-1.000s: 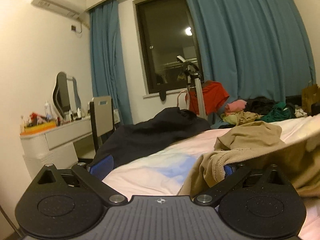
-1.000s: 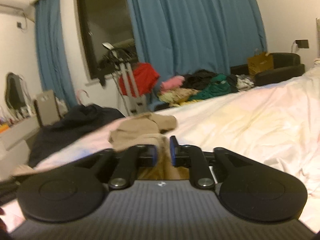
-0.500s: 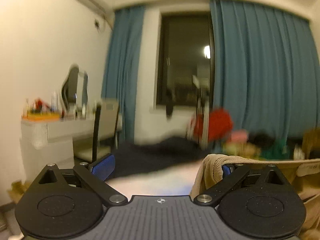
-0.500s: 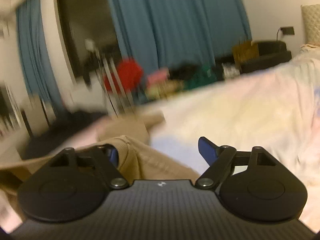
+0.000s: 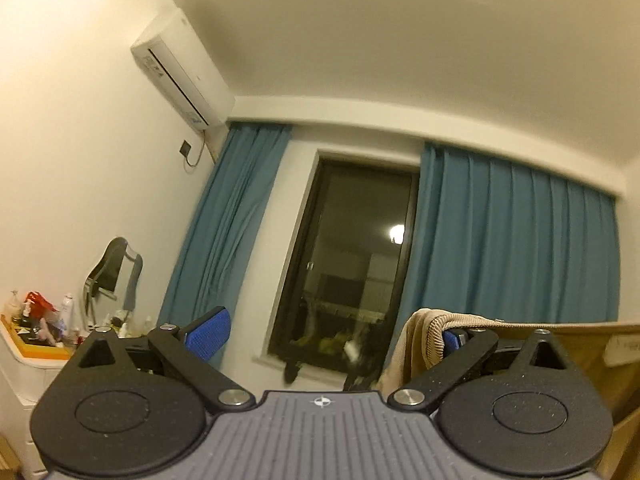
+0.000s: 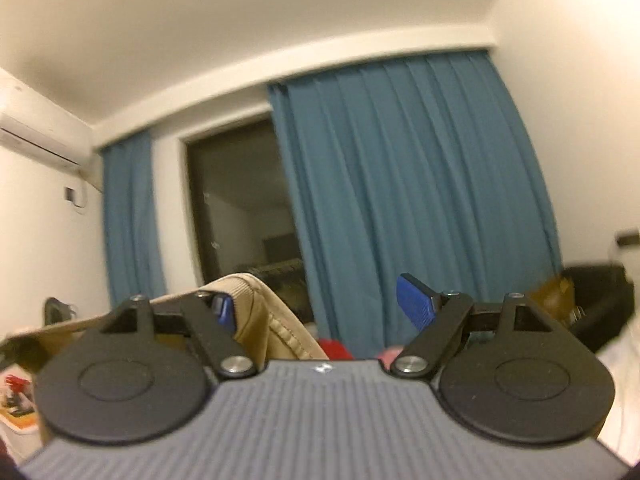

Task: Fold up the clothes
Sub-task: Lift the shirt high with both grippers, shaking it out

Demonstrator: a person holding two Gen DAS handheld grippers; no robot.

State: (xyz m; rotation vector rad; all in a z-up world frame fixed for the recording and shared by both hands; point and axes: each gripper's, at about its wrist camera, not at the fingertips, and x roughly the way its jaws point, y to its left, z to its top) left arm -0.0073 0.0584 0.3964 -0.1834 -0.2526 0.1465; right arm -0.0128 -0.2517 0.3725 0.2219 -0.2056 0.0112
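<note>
- Hanging between the two tools is a tan garment (image 5: 424,344), its ribbed hem draped over the right-hand finger of the left gripper (image 5: 332,336) and stretched off toward the right edge of that view.
- Left gripper: fingers spread wide, tilted up toward the ceiling; the cloth sits hooked on one blue pad (image 5: 450,339), the other pad bare and well apart from it.
- Right gripper (image 6: 324,312): also spread wide and aimed upward. The same tan fabric (image 6: 260,312) lies bunched over its left-hand finger, trailing away to the left; the opposite blue pad (image 6: 416,306) is bare.
- Neither tool pinches the cloth between both pads; it rests over a single finger on each.
- Behind them: a dark window (image 5: 352,280) flanked by teal curtains (image 5: 512,240), and an air conditioner (image 5: 182,76) high on the left wall.
- A mirror (image 5: 112,276) and small bottles sit on a white dresser (image 5: 24,368) at the left.
- Low at the right of the right wrist view, a dark armchair (image 6: 600,304) shows, blurred.
</note>
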